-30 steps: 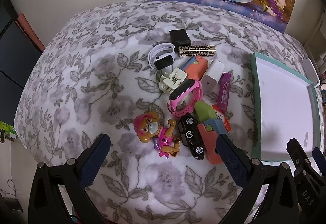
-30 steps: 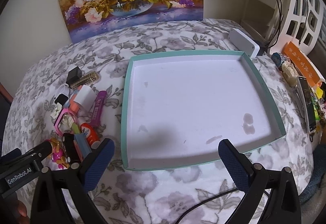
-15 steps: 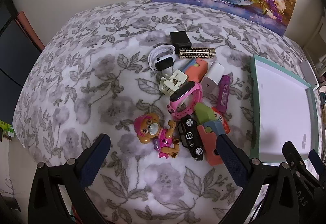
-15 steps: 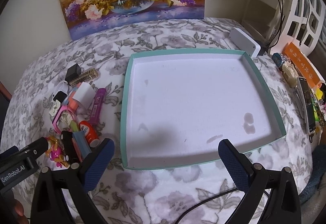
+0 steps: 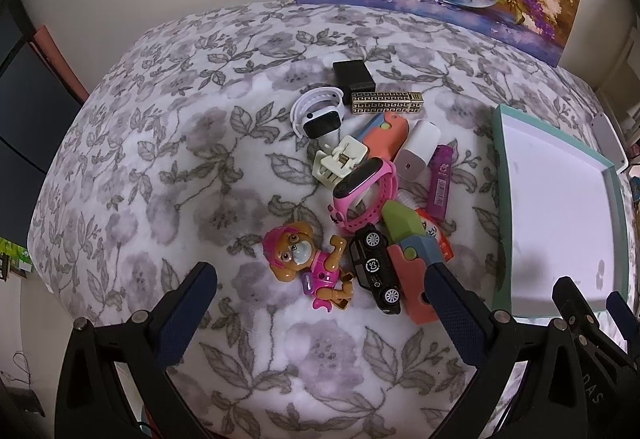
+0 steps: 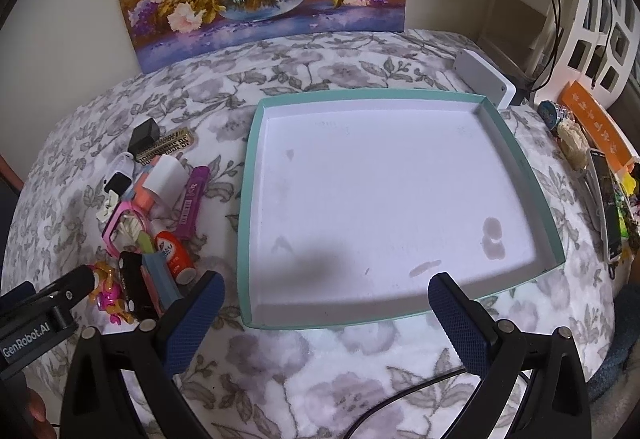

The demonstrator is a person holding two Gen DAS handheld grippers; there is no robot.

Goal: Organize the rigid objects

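Both grippers gape with nothing held: the left gripper [image 5: 320, 291] has the toy pile [image 5: 372, 199] just ahead of its fingers, the right gripper [image 6: 324, 303] faces the teal tray [image 6: 516, 155].

Left gripper [image 5: 320, 291]: jaws spread wide, nothing between them, nothing touched. Fingers black, angled inward toward the tips; pads [image 5: 186, 313] dark blue, cross-hatched. Silver screws at the finger joints. Also seen from the right wrist view at lower left, as a black finger bearing white lettering.

Right gripper [image 6: 326, 305]: jaws likewise spread wide, empty, held clear of contact. Same black fingers, same blue textured pads [image 6: 460, 323]. Positioned just to the right of the left gripper, tips level with it, visible at the lower right corner of the left wrist view.
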